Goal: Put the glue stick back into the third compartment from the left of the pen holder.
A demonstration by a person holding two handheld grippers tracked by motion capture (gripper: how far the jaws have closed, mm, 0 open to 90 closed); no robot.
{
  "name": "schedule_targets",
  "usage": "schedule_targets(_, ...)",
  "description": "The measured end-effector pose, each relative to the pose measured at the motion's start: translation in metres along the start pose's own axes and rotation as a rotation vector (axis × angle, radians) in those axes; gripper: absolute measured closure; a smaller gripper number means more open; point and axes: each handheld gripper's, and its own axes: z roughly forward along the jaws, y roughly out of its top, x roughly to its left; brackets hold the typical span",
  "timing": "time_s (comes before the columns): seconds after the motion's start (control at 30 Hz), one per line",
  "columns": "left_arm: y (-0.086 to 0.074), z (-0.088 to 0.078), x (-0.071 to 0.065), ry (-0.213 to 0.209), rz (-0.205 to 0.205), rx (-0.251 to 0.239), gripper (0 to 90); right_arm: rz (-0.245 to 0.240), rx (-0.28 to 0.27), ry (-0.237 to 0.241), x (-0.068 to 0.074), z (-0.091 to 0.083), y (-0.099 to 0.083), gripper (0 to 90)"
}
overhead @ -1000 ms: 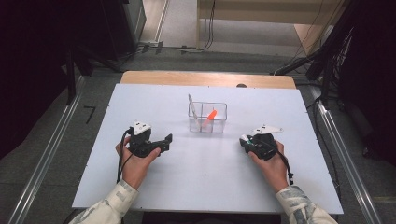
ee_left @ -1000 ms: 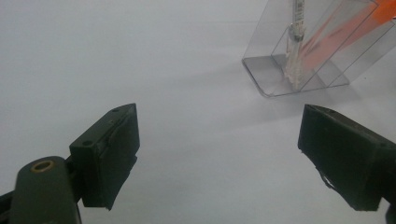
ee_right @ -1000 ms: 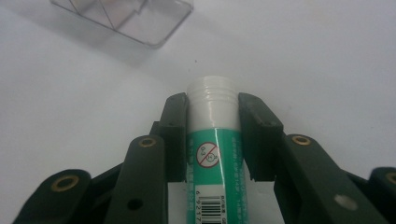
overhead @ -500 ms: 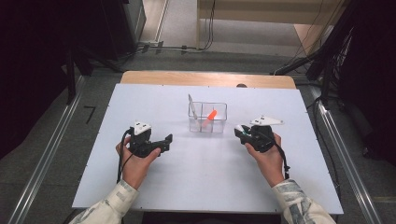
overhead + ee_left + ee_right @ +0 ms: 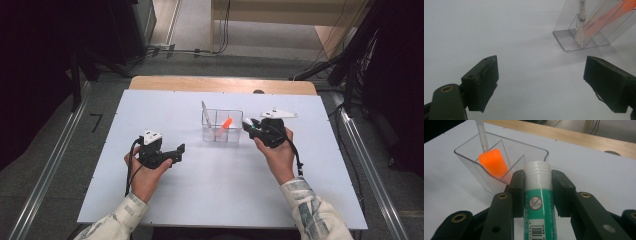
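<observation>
The right tool was clamped on a glue stick, its 2 jaws pressed against the tube's sides just below the white threaded end, which pointed forward at the clear organizer. In the high view that right tool sat just beside the right wall of the clear organizer, near the middle of the white bench. The organizer had several compartments; an orange marker leaned in one, and a thin white pen stood at the far left corner.

The left tool was wide open and held nothing, with bare bench between its jaws and the organizer off to its upper right. In the high view the left tool rested low on the bench, well apart from the organizer.

The step in hand looked like dropping the glue stick into a free compartment. To do it well, I would have tipped the tube closer to upright first (it lay nearly level along the jaws), then brought its leading end over the near, unoccupied compartment, clear of the marker. Lowering it until the end was inside the walls before releasing seemed wise, since the light plastic organizer could slide or tip if the rim was nudged. The idle left tool could have steadied the organizer's left wall.
</observation>
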Motion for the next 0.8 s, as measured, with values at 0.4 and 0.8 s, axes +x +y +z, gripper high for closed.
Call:
schedule_targets(0.4,0.0,0.0,0.001,-0.001,0.001,0.002,13.4,0.029,-0.02,0.015,0.006,0.022,0.03,63.1)
schedule_targets(0.8,0.0,0.001,0.001,-0.006,-0.001,0.005,13.4,0.045,-0.028,0.024,0.01,0.045,0.049,63.1)
